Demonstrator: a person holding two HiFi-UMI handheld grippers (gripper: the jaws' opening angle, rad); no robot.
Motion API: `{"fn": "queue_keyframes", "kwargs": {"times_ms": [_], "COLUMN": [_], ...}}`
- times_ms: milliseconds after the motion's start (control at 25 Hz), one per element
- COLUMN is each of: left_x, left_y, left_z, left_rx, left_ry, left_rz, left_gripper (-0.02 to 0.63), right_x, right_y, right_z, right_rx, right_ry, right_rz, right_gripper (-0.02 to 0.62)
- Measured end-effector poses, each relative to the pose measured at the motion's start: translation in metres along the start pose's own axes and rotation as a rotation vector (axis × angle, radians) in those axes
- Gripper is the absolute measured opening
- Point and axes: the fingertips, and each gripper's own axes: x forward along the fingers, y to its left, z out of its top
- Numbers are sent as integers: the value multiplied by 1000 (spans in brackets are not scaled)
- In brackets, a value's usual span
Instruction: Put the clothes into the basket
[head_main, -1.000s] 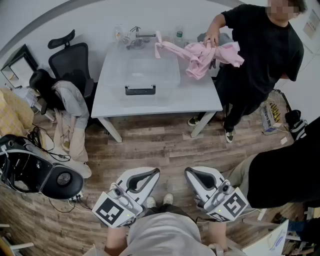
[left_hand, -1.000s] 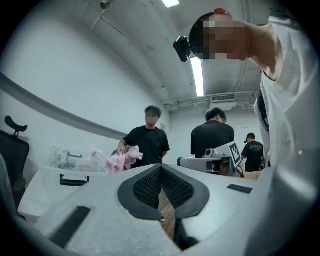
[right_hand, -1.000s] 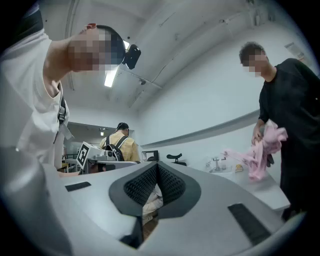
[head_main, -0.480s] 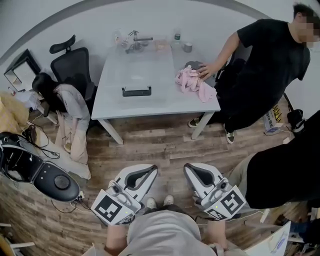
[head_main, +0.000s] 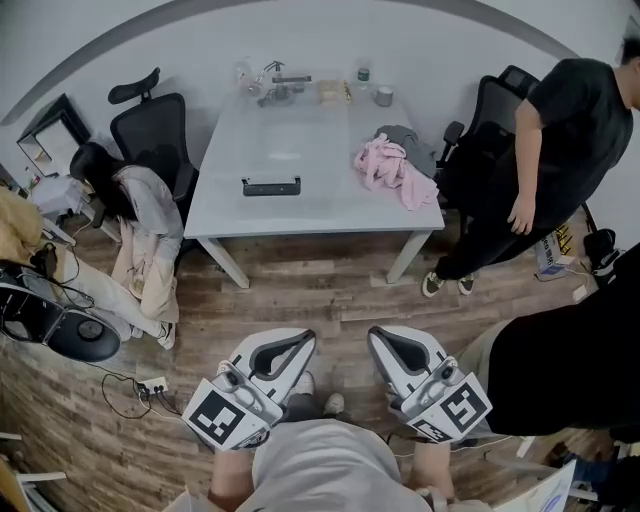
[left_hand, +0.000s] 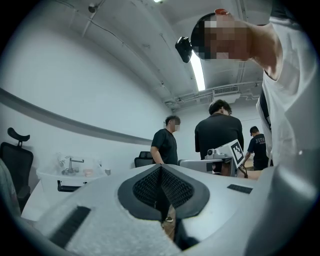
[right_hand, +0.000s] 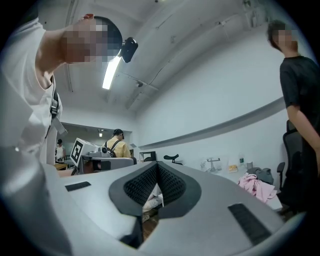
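Note:
A heap of pink clothes (head_main: 393, 170) lies on the right part of the white table (head_main: 300, 215), with a grey garment (head_main: 405, 139) just behind it. The clear basket (head_main: 272, 150) with a black handle stands on the table's middle left. My left gripper (head_main: 306, 340) and right gripper (head_main: 378, 338) are both shut and hold nothing, side by side over the wood floor, well short of the table. The right gripper view shows its shut jaws (right_hand: 157, 166) and the pink clothes (right_hand: 254, 185) far off to the right. In the left gripper view, the basket (left_hand: 70, 181) sits beyond the shut jaws (left_hand: 161, 169).
A person in black (head_main: 555, 150) stands right of the table beside an office chair (head_main: 490, 130). Another person in black (head_main: 570, 360) is close at my right. A chair draped with clothing (head_main: 140, 220) stands left. Bottles and a tap-like fixture (head_main: 275, 82) line the table's far edge. Cables and a device (head_main: 60, 325) lie on the floor at left.
The person in black has laid the pink clothes on the table, let go and stepped away to the right. Both grippers stayed shut and shifted slightly with the view.

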Motion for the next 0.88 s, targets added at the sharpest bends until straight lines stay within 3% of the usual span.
{"fn": "queue_keyframes", "kwargs": {"times_ms": [200, 880], "left_x": [18, 62], "left_y": [18, 108], "left_z": [-7, -18], "left_rx": [-51, -59], "left_ry": [45, 58], "left_rz": [-5, -60], "left_gripper": [6, 6], "right_x": [19, 96], "right_y": [-22, -84], "right_z": [-2, -15], "right_rx": [3, 1], "right_ry": [17, 62], "right_rz": [1, -46], "right_gripper": [5, 5]}}
